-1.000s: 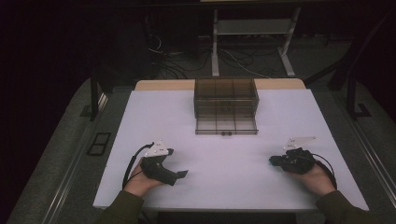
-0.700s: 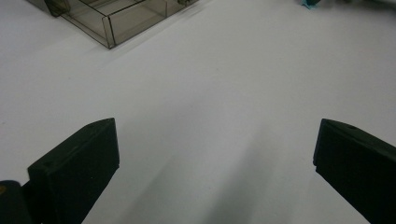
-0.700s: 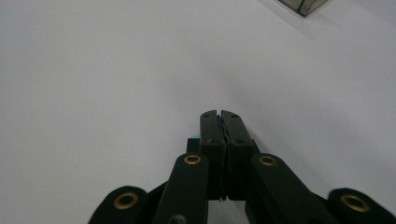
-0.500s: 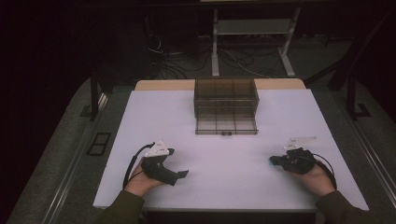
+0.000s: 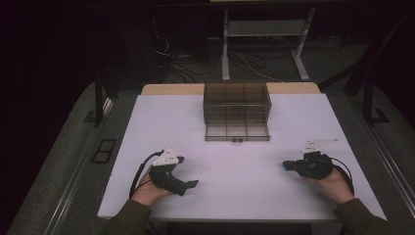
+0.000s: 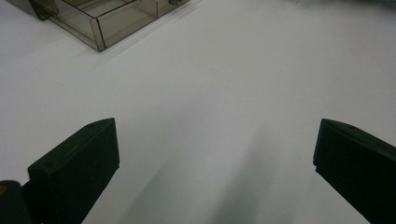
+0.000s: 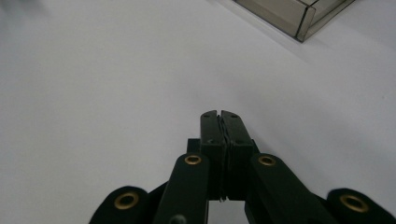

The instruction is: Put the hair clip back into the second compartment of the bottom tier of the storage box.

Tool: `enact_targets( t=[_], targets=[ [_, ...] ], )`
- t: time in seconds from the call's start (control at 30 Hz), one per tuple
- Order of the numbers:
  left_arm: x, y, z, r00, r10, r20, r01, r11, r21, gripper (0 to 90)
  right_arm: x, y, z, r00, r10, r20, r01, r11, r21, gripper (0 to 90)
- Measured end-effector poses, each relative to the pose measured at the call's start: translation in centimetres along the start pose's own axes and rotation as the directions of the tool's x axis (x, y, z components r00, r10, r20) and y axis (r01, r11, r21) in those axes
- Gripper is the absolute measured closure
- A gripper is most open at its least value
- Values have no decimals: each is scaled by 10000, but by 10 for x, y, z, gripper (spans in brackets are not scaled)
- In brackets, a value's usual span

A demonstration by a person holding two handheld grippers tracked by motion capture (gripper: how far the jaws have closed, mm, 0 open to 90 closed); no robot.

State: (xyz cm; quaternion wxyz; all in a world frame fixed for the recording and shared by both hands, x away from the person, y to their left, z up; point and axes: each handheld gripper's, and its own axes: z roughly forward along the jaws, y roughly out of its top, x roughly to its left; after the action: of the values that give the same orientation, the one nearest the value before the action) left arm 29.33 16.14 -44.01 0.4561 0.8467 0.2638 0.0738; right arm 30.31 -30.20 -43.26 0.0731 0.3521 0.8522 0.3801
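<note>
- Plastic drawer box point(image 5: 237, 111), smoky and see-through, sat at the table's point(image 5: 161, 127) far middle; it looked light, rigid and slick, best taken by the small front knobs point(image 5: 237, 140).
- Left gripper point(image 5: 188, 184) gaped wide, empty; right gripper point(image 5: 286, 166) was pinched shut on nothing.
- Bare tabletop lay between; nothing blocked the way.

the table point(image 5: 230, 176) has a plain white top with no pattern, and a strip of pale wood colour shows along its far edge. the drawer box point(image 5: 237, 111) on it is smoky brown and see-through, crossed by darker divider lines. both the left gripper point(image 5: 183, 174) and the right gripper point(image 5: 288, 165) are black, each topped by a light grey plate. brass-coloured rivets dot the right gripper's links. the person's sleeves point(image 5: 125, 220) are olive green.
</note>
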Motion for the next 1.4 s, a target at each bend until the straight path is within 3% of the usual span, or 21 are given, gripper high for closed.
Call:
enact_targets(
  t=[0.53, 0.83, 1.4],
  targets=[
    [-1, 0, 0, 9998, -203, 42, 203, 9998, -68, 0, -1, 12, -5, 9985, 263, -476, -275, 9993, -256, 872],
    [-4, 1, 1, 10000, 9, 8, -9, 9999, -161, 0, -3, 23, -1, 9981, 203, -580, -224, 9991, -362, 873],
    [-4, 1, 0, 10000, -13, -69, 12, 9997, -236, 0, -6, 40, 1, 9971, 130, -748, -172, 9982, -567, 872]
  ],
)
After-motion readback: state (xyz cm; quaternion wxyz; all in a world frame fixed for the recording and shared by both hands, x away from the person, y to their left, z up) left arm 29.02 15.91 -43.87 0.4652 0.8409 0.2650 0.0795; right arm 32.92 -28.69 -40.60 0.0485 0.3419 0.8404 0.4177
